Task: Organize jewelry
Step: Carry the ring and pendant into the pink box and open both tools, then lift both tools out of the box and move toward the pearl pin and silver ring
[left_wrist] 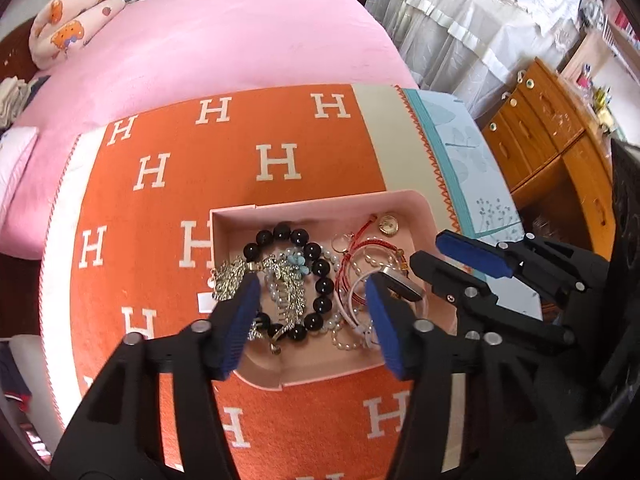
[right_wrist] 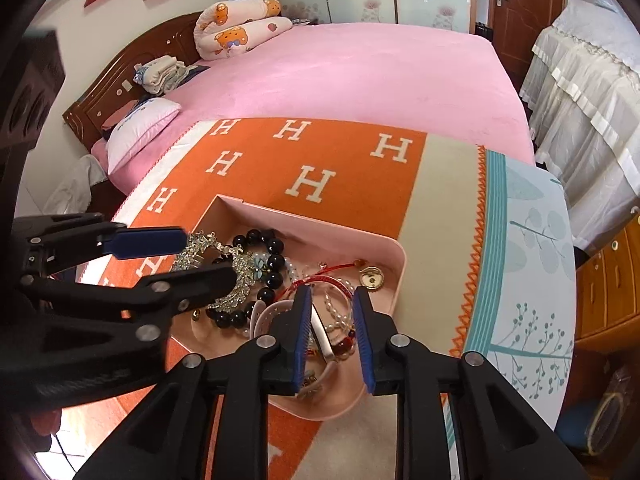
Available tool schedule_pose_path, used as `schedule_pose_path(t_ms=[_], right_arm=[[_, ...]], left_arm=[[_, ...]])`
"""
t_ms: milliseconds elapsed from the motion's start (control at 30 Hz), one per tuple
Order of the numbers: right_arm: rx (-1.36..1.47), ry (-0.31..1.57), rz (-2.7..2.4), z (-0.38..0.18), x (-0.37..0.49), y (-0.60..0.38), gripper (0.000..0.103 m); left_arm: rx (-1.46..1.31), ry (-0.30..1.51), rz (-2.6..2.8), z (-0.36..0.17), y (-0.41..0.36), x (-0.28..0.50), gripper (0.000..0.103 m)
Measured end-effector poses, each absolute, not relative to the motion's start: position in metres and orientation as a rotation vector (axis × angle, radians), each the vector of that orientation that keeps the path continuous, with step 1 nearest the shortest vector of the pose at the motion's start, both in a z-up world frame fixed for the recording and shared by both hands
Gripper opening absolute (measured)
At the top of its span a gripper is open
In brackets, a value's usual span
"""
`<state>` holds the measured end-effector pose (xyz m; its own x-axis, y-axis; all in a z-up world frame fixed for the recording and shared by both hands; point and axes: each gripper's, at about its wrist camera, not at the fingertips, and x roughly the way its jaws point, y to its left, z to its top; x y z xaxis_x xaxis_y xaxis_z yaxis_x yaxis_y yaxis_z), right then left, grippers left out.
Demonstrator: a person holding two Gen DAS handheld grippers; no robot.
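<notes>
A shallow pink tray (left_wrist: 320, 205) (right_wrist: 401, 276) on the orange blanket holds a tangle of jewelry. In it are a black bead bracelet (left_wrist: 322, 268) (right_wrist: 274, 246), a rhinestone comb (left_wrist: 294, 288) (right_wrist: 240, 280), pearl strands (left_wrist: 346, 344), a red cord bracelet (left_wrist: 362, 240) (right_wrist: 320, 280) and a gold round pendant (left_wrist: 387, 224) (right_wrist: 372, 280). My left gripper (left_wrist: 310, 292) (right_wrist: 210, 258) hangs open over the tray's left half, with the rhinestone piece and beads below its gap. My right gripper (right_wrist: 332, 300) (left_wrist: 428, 249) stands open over the right half. A silver bar-shaped piece (right_wrist: 320, 332) leans by its left pad; the other pad is clear of it.
The tray lies on an orange blanket with white H letters (left_wrist: 276, 162) over a leaf-print tablecloth (right_wrist: 532, 240). A pink bed (right_wrist: 360, 76) lies behind. A wooden dresser (left_wrist: 560, 152) stands at the right, past the table edge.
</notes>
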<state>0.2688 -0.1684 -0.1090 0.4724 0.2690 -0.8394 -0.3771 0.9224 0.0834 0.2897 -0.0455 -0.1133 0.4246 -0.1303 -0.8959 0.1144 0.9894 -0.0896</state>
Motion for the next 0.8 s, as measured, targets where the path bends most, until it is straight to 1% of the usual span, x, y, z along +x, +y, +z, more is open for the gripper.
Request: schedule_pose_path(t_ms=[200, 433, 800], right_arm=[[-0.092, 0.979, 0.382, -0.095, 0.249, -0.172, 0.025], [-0.074, 0.968, 0.376, -0.082, 0.207, -0.167, 0.025], [-0.058, 1.02, 0.428, -0.089, 0.129, -0.141, 0.025]], left_arm=[[-0.002, 1.068, -0.173, -0.094, -0.041, 0.268, 0.054], [-0.007, 1.015, -0.186, -0.073, -0.025, 0.232, 0.054], [-0.077, 0.998, -0.094, -0.07, 0.047, 0.161, 0.054]])
